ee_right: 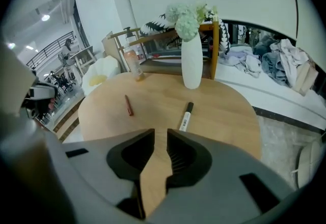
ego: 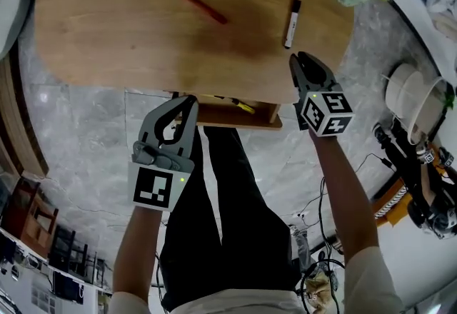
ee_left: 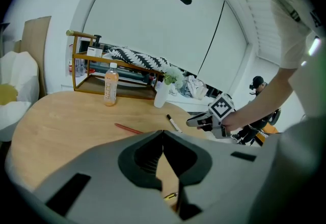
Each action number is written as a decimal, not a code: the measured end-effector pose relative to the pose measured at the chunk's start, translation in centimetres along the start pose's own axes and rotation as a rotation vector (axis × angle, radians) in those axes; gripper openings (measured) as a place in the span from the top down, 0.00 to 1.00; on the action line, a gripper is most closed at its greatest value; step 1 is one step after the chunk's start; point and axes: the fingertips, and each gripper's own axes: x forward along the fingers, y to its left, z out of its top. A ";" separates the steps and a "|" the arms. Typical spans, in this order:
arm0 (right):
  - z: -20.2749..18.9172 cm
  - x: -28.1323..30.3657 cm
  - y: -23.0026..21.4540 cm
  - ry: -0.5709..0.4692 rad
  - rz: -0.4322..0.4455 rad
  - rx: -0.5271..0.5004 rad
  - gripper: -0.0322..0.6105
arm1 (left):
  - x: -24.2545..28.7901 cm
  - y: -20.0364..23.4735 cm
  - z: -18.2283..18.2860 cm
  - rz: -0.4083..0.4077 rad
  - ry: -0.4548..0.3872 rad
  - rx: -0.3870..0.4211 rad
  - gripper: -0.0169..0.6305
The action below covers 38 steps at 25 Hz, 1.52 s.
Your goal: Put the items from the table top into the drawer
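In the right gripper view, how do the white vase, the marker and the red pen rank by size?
1. white vase, plainly largest.
2. marker.
3. red pen, thinner and a little shorter-looking; it lies slightly farther from the camera, so those two may really be close.

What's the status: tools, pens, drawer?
Left tool shut, empty; right tool open, empty. Red pen, marker on table; drawer open. Nothing in the way.
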 end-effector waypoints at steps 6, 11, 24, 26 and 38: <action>-2.1 3.7 -1.9 0.053 -0.013 0.089 0.74 | 0.9 0.7 -2.1 0.022 0.008 -0.030 0.94; -3.3 5.8 -3.1 0.066 -0.071 0.144 0.73 | 1.1 0.9 -3.8 0.031 0.015 -0.044 0.94; -4.3 6.0 -3.7 0.062 -0.139 0.138 0.82 | 0.4 1.2 -5.5 0.051 0.024 -0.061 0.94; -4.4 5.6 -3.1 0.061 -0.117 0.128 0.82 | 0.1 1.3 -5.7 0.052 0.026 -0.061 0.94; -6.4 3.5 1.7 0.074 -0.043 0.052 0.82 | -0.8 0.7 -7.3 0.034 0.041 -0.039 0.94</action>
